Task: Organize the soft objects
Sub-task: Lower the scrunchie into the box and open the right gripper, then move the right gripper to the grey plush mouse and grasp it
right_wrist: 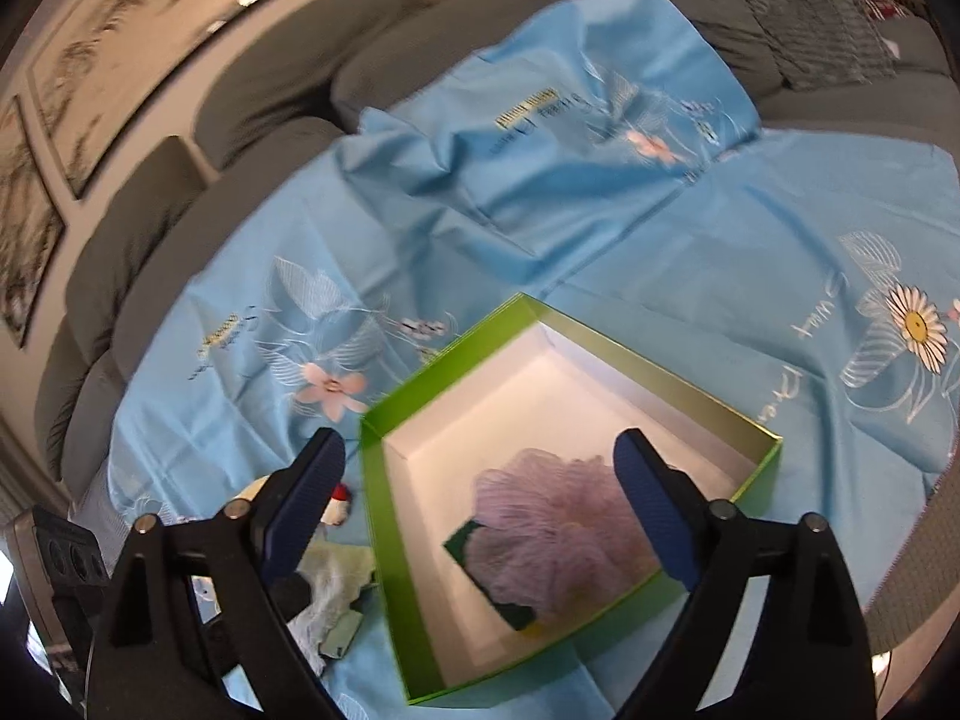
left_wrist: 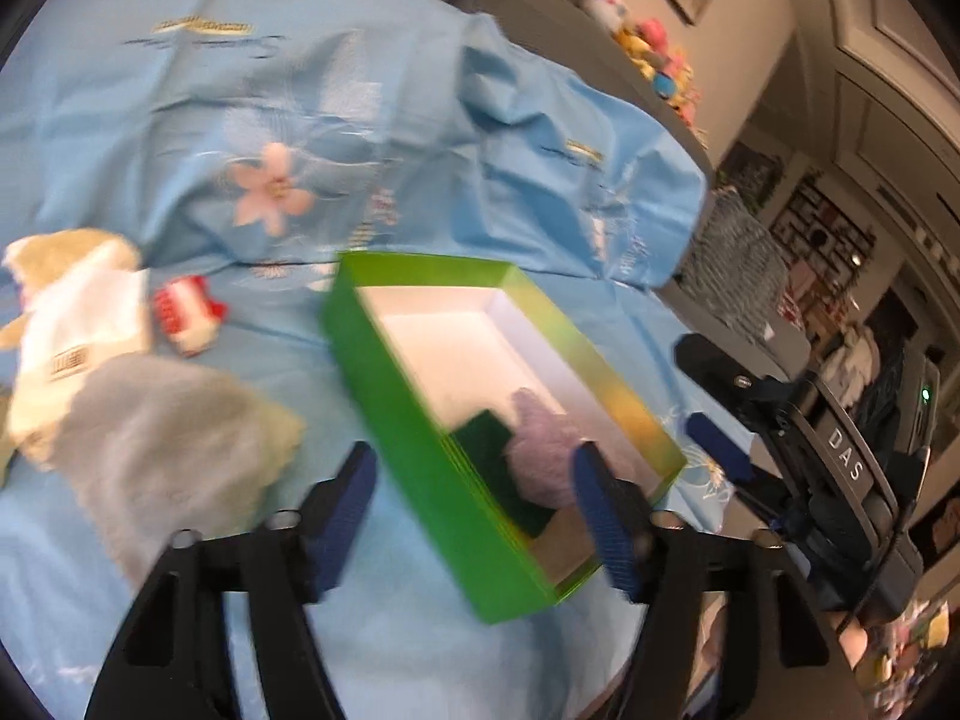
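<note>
A green box [left_wrist: 384,372] with a white inside sits on the blue flowered cloth [left_wrist: 180,120]. In it lie a purple mesh pouf [right_wrist: 558,516], a dark green sponge [left_wrist: 486,450] and something yellow [left_wrist: 624,405]. My left gripper [left_wrist: 474,462] is open, its blue fingers either side of the box's near wall, holding nothing. My right gripper [right_wrist: 480,444] is open above the box [right_wrist: 384,480], and the pouf lies below, free of its pads. One blue finger [left_wrist: 717,450] of the right gripper shows beside the box's right corner.
Left of the box lie a grey cloth [left_wrist: 168,438], a beige and white towel [left_wrist: 78,312] and a small red and white toy [left_wrist: 186,312]. The blue cloth [right_wrist: 600,210] covers a grey sofa [right_wrist: 270,78]. Plush toys [left_wrist: 654,54] line the sofa back.
</note>
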`<state>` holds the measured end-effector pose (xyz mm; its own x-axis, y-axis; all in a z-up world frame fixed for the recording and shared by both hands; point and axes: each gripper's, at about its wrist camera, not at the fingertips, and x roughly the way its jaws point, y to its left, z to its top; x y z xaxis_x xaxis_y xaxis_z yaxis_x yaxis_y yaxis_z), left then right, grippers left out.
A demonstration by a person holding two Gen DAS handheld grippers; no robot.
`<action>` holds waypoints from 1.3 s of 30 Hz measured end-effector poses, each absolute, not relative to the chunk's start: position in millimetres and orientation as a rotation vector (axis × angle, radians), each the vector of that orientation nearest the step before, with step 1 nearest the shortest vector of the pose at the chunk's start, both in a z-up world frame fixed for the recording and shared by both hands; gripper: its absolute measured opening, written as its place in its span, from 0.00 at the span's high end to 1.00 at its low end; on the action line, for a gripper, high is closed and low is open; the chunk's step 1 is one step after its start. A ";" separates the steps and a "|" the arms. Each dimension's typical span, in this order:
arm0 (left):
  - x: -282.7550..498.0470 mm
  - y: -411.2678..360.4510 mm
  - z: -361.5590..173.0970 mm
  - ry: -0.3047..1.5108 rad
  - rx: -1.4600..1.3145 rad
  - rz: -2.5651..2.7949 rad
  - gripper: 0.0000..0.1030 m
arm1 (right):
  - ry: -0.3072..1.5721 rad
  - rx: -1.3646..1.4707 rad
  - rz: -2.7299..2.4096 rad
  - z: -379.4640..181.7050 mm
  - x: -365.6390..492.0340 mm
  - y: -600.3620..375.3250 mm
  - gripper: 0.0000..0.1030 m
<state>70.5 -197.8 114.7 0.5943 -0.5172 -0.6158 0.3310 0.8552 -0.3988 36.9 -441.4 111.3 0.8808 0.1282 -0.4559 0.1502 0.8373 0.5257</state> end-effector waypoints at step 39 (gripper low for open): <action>25.6 51.4 62.2 0.801 -0.424 -0.040 0.26 | 0.749 0.327 0.231 119.1 -11.4 -195.7 0.03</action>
<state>25.6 51.4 62.2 0.6998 -0.1928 -0.6878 -0.1239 0.9155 -0.3827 -11.4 -195.7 119.1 0.7105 0.3199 -0.6267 -0.0893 0.9245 0.3706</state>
